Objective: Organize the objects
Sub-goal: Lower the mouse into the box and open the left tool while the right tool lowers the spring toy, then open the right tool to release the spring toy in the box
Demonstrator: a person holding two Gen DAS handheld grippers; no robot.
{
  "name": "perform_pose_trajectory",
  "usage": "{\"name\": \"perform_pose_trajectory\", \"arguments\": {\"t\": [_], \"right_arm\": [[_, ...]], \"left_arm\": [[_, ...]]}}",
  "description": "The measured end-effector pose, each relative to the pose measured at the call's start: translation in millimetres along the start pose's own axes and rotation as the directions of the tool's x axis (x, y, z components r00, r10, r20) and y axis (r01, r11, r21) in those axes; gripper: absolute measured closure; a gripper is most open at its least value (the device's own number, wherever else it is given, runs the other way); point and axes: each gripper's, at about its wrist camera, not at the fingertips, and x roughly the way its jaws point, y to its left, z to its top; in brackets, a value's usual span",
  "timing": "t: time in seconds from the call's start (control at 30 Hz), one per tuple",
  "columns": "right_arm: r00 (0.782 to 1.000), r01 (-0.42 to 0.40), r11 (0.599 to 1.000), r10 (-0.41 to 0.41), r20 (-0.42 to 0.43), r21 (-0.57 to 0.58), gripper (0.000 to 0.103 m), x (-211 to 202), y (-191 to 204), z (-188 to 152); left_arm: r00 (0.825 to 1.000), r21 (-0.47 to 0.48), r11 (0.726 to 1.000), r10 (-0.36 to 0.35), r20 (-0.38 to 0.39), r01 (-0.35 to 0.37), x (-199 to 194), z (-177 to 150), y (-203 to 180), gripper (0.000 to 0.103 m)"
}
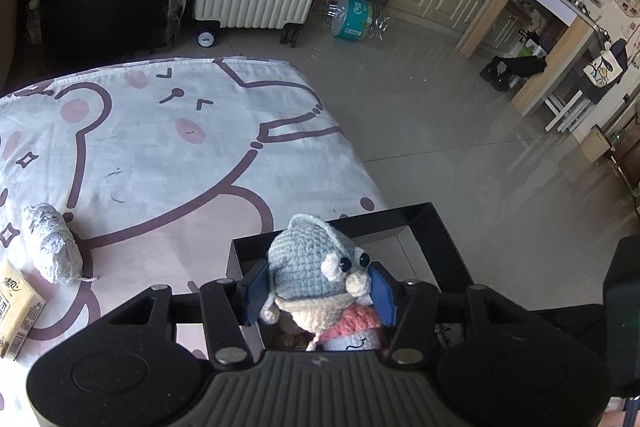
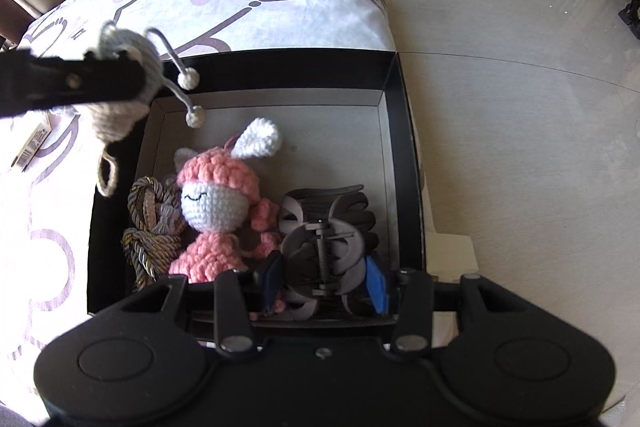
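Gripping grey crochet doll [image 1: 312, 259] w/ left gripper [image 1: 318, 287] above black box [image 2: 400, 147] | right gripper [image 2: 326, 279] clamps hair claw [image 2: 328, 227] inside box

The left gripper [image 1: 318, 291] is black plastic, with a ribbed grey centre panel, two round discs moulded at either side, and silver screw heads on its angled linkage arms; its fingers [image 1: 256, 293] carry blue pads. The right gripper [image 2: 326, 285] matches, though its centre panel is smooth black with one small screw.
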Motion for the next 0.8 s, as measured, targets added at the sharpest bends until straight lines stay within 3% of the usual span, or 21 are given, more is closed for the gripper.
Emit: {"name": "perform_pose_trajectory", "arguments": {"t": [0.2, 0.27, 0.5, 0.8], "right_arm": [[1.0, -0.004, 1.0, 0.004, -0.001, 0.006, 0.058, 2, -1, 2], [1.0, -0.004, 1.0, 0.004, -0.001, 0.006, 0.058, 2, -1, 2], [1.0, -0.006, 1.0, 0.006, -0.002, 0.011, 0.058, 0, -2, 2], [1.0, -0.02, 0.998, 0.02, 0.006, 0.063, 0.057, -3, -4, 3]], "left_arm": [[0.998, 0.058, 0.997, 0.053, -0.018, -0.052, 14, -3, 0, 0.044], [0.997, 0.062, 0.996, 0.071, -0.01, -0.07, 13, -3, 2, 0.031], [0.996, 0.012, 0.996, 0.086, 0.004, -0.086, 6, 0, 12, 0.03], [0.994, 0.029, 0.994, 0.106, -0.009, -0.105, -1, -2, 11, 0.03]]}}
